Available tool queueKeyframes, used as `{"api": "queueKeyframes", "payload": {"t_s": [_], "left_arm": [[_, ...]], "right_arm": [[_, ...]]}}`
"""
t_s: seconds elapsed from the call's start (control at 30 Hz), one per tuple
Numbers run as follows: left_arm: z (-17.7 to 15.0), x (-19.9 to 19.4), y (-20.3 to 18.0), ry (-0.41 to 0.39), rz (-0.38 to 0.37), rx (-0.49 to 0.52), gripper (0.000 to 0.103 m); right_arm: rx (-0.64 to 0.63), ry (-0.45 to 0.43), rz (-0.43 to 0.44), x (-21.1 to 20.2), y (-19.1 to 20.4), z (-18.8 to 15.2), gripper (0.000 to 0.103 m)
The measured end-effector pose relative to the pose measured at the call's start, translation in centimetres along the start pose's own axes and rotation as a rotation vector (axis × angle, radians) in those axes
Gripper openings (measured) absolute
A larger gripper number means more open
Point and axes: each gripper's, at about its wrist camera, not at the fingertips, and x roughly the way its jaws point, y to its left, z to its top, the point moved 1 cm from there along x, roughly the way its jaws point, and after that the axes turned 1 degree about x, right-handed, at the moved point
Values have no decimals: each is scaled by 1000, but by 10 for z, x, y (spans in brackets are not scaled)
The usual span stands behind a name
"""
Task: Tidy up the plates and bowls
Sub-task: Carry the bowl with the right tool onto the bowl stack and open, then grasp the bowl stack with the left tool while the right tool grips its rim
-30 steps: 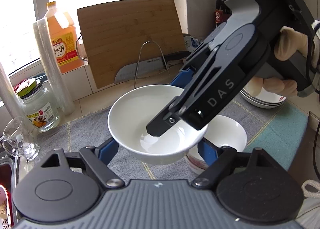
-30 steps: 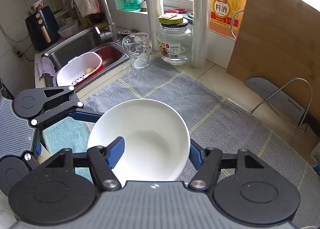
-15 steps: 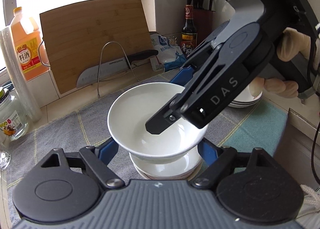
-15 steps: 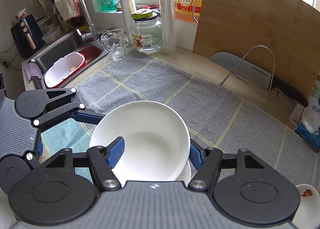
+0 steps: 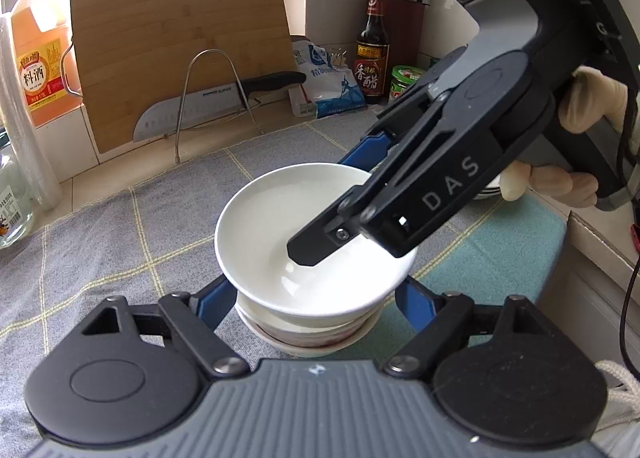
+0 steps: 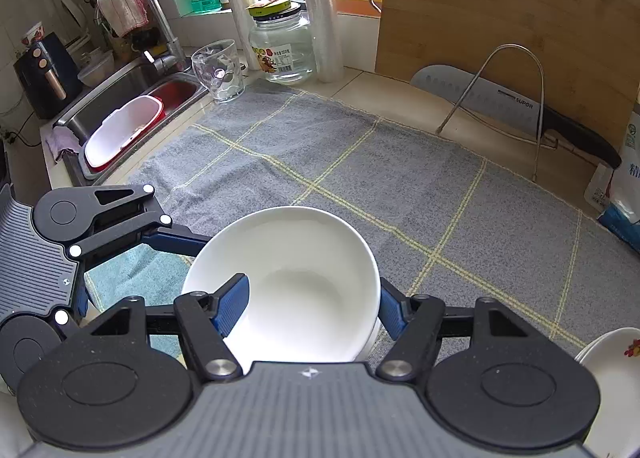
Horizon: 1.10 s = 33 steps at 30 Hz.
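My right hand-held gripper [image 6: 312, 308] pinches the white bowl's [image 6: 288, 278] rim at 6 o'clock, holding it over the stacked bowls [image 5: 308, 332]; my left hand-held gripper [image 5: 310, 296] brackets it, released. Next: lower squarely, release.

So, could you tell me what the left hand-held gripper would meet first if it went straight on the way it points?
Probably the stacked bowls under the white bowl that sits between its fingers; depth is hard to judge.

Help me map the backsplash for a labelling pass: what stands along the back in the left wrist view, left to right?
Orange bottle → cutting board → white-and-blue bag → dark vinegar bottle → green-lidded jar.
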Motion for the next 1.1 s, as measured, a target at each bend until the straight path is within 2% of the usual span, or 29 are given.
{"api": "queueKeyframes", "payload": {"t_s": [0.73,0.77,0.87,0.93,1.0,1.1], "left_arm": [[-1,16,2,26,-7,2,89],[-1,17,2,31,-6,4,90],[-1,17,1,30,-11,3,90],[-1,16,3,31,-19,-1,92],[-2,13,6,27,-22,-6,95],[-4,9,10,26,-27,-1,96]], "right_arm": [[8,6,-12,15,-5,-5,73],[6,6,-10,15,-5,-5,74],[-9,1,-7,15,-3,-7,87],[-18,-1,-10,14,-1,-7,90],[-17,-19,-16,11,-2,-8,101],[-11,-45,-28,6,-5,-9,103]]}}
